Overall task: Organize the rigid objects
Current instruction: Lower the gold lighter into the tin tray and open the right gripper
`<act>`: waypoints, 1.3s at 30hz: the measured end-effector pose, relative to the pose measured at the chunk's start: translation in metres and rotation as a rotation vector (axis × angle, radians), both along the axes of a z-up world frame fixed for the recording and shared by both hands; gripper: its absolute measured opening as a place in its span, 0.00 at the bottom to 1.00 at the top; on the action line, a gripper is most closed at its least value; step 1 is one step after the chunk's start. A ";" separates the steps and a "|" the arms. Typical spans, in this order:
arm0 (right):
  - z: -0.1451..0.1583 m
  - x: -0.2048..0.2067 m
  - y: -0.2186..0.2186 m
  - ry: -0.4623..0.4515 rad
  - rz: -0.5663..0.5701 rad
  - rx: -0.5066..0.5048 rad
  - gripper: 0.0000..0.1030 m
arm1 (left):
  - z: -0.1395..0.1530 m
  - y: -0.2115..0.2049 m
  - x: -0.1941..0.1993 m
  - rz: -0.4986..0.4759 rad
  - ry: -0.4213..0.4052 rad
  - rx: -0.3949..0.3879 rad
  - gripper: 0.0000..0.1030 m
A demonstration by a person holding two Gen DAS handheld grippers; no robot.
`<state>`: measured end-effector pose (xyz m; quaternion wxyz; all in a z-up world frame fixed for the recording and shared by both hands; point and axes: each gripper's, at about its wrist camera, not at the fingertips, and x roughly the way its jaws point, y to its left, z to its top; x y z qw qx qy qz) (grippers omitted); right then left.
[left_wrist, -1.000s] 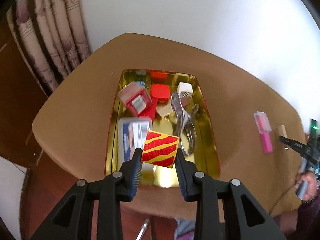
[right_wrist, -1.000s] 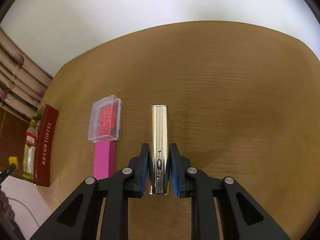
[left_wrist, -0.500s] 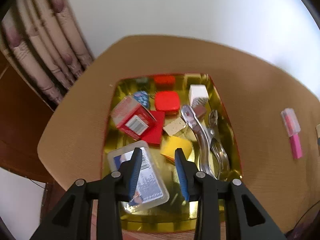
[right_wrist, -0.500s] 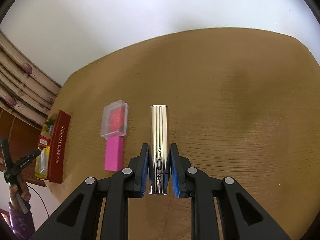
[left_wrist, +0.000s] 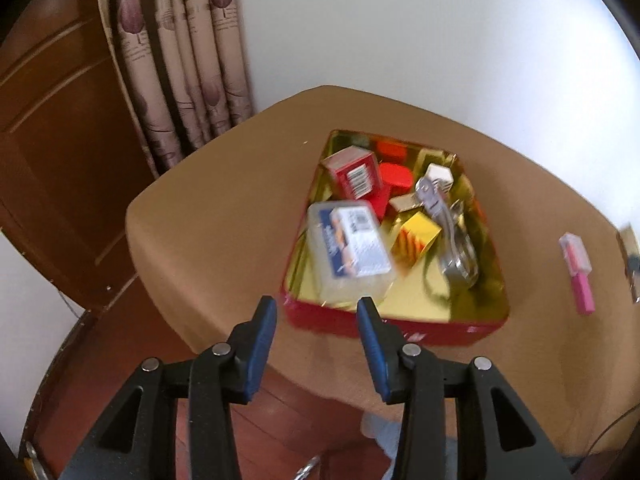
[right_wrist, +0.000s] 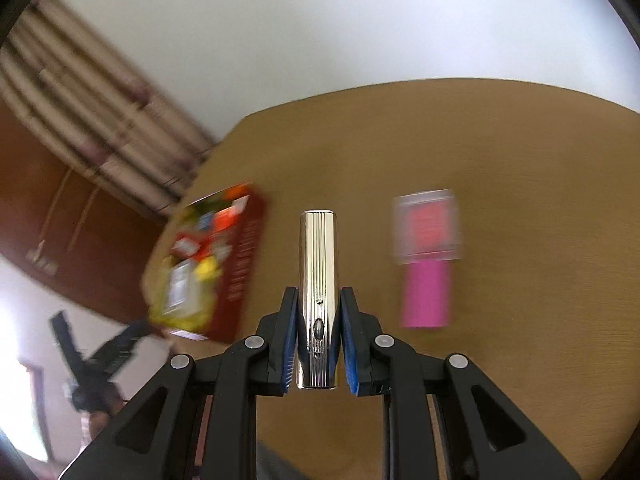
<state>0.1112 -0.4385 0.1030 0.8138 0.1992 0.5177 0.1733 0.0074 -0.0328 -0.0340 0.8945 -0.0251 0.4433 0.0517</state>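
A red tin with a gold inside [left_wrist: 400, 330] sits on the brown table [left_wrist: 208, 216]. It holds a clear plastic box [left_wrist: 348, 252], a yellow and red block [left_wrist: 416, 236], a red carton [left_wrist: 354, 172], metal pliers [left_wrist: 452, 236] and other small items. My left gripper [left_wrist: 317, 316] is open and empty, just in front of the tin's near wall. My right gripper [right_wrist: 319, 320] is shut on a ribbed silver lighter [right_wrist: 318, 280], held above the table. The tin [right_wrist: 236, 264] lies to its left.
A pink item with a clear cap lies on the table right of the tin [left_wrist: 578, 268] and right of the lighter [right_wrist: 426, 260]. Curtains [left_wrist: 176, 60] and a brown door [left_wrist: 52, 140] stand left of the table. The left gripper shows at the lower left [right_wrist: 92, 356].
My left gripper dropped the yellow and red block into the tin, opened and pulled back toward the table's near edge. My right gripper swung left with the lighter; the tin came into its view.
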 end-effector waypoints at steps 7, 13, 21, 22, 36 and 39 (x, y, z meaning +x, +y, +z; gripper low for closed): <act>-0.003 0.030 0.122 0.009 0.204 0.053 0.18 | -0.011 0.015 -0.008 0.037 -0.002 -0.020 0.42; -0.029 0.054 0.196 0.034 0.282 0.000 0.18 | -0.011 0.022 -0.008 0.040 -0.020 -0.030 0.42; -0.055 0.057 0.232 0.034 0.324 -0.140 0.18 | -0.017 0.024 -0.004 0.029 0.002 -0.027 0.45; -0.055 0.056 0.234 0.028 0.326 -0.155 0.18 | -0.018 0.025 -0.004 0.028 0.008 -0.038 0.45; -0.060 0.052 0.247 0.013 0.329 -0.201 0.21 | -0.024 0.026 -0.002 0.034 0.036 -0.024 0.45; -0.055 0.051 0.244 0.002 0.314 -0.189 0.21 | -0.025 0.026 -0.002 0.032 0.040 -0.019 0.45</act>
